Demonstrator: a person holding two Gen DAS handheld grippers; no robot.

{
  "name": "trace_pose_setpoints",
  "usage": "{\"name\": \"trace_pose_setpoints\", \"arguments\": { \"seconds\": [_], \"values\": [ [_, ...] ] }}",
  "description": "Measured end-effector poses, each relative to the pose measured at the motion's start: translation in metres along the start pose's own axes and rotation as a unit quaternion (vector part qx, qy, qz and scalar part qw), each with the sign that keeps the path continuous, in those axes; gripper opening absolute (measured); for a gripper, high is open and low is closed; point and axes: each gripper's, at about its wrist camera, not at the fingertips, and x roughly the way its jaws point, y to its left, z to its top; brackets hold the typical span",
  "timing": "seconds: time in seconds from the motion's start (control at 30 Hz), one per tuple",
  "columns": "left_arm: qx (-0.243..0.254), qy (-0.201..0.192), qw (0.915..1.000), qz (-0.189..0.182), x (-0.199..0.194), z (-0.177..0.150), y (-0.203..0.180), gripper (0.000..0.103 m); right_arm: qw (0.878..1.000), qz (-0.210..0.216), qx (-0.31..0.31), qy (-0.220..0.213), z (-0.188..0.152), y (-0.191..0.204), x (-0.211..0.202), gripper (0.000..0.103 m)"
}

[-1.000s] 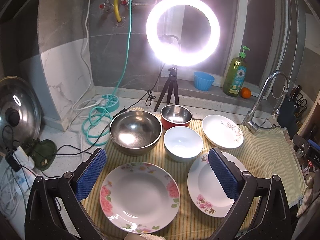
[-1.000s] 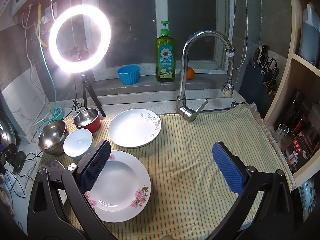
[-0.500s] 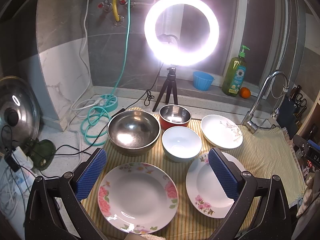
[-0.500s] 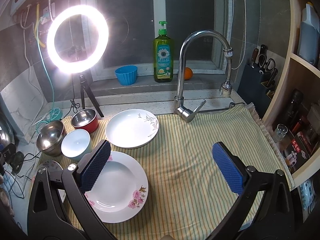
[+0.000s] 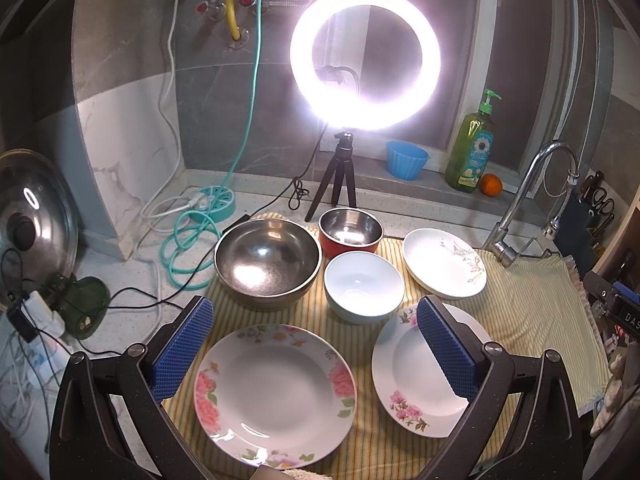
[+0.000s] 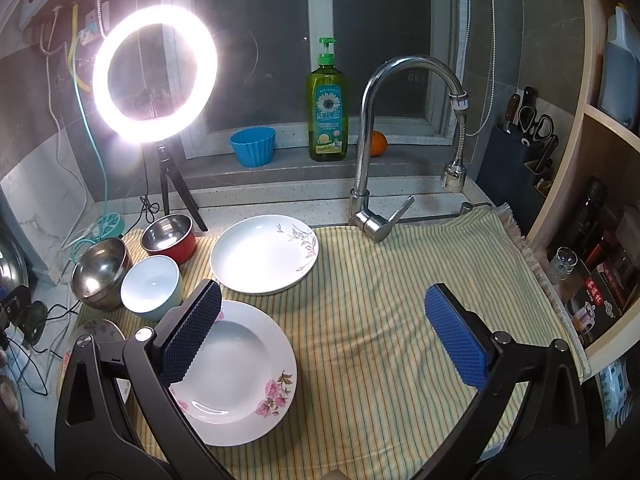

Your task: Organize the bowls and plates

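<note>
On a striped yellow cloth [image 5: 528, 312] lie three plates and three bowls. A rose-rimmed plate [image 5: 275, 394] lies front left, a pink-flower plate [image 5: 404, 380] front right, a leaf-pattern plate [image 5: 444, 268] behind. A large steel bowl [image 5: 268, 264], a red steel-lined bowl [image 5: 350, 232] and a pale blue bowl [image 5: 363, 286] stand at the back. My left gripper [image 5: 316, 344] is open and empty above the rose-rimmed plate. My right gripper [image 6: 322, 332] is open and empty over the cloth [image 6: 400, 320], its left finger above the pink-flower plate [image 6: 236, 368]. The leaf-pattern plate [image 6: 264, 254] and pale blue bowl [image 6: 150, 286] lie beyond.
A ring light on a tripod [image 5: 365, 56] stands behind the bowls. A faucet [image 6: 384, 152] rises at the back of the cloth. Soap bottle [image 6: 326, 104], blue cup [image 6: 253, 146] and orange [image 6: 378, 143] sit on the sill. Cables and a pot lid [image 5: 32, 224] are left; shelves [image 6: 600, 220] right.
Both views have shifted slightly, with the dishes sitting a little lower and left in frame. Both grippers stay open and nothing has been touched.
</note>
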Motion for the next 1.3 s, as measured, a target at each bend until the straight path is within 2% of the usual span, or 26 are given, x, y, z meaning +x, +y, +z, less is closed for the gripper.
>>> {"name": "trace_pose_setpoints", "arguments": {
  "seconds": [0.9, 1.3],
  "values": [
    [-0.02, 0.007, 0.9998, 0.004, 0.011, 0.007, 0.025, 0.101, 1.0, 0.002, -0.015, 0.015, 0.005, 0.02, 0.02, 0.103],
    [-0.059, 0.015, 0.9976, 0.033, 0.013, 0.003, 0.062, 0.101, 0.998, 0.045, -0.021, 0.031, 0.003, 0.022, 0.037, 0.103]
  ]
}}
